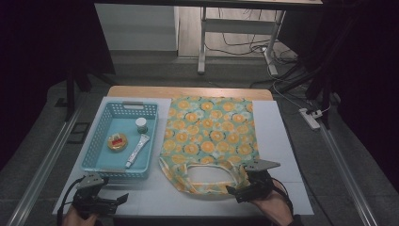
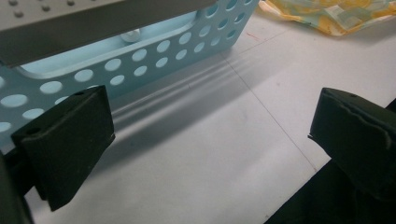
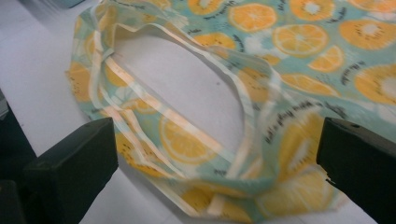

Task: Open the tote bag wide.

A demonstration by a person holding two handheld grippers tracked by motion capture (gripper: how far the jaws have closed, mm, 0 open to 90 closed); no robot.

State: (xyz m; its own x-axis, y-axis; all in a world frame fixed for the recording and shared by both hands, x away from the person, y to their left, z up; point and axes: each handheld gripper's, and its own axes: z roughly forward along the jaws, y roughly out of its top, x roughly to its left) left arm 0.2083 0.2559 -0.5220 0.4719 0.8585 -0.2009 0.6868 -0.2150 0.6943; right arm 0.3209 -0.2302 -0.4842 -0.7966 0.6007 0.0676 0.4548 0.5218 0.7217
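Observation:
A teal tote bag (image 1: 209, 132) printed with orange slices lies flat on the white mat, its handles (image 1: 207, 181) toward the front edge. My right gripper (image 1: 237, 192) hovers at the bag's front right corner, jaws wide apart over the handle loop (image 3: 187, 116), holding nothing. A light blue perforated basket (image 1: 101, 160) stands left of the bag and holds a round orange-lidded tin (image 1: 117, 141), a white tube (image 1: 137, 150) and a small white-capped jar (image 1: 141, 124). My left gripper (image 1: 120, 200) sits open at the front left, just before the basket's front wall (image 2: 140, 60).
The white mat (image 1: 282, 155) covers a wooden table; bare mat lies in front of the basket and right of the bag. A power strip (image 1: 310, 117) and cables lie on the floor at the right. Table legs (image 1: 203, 42) stand behind.

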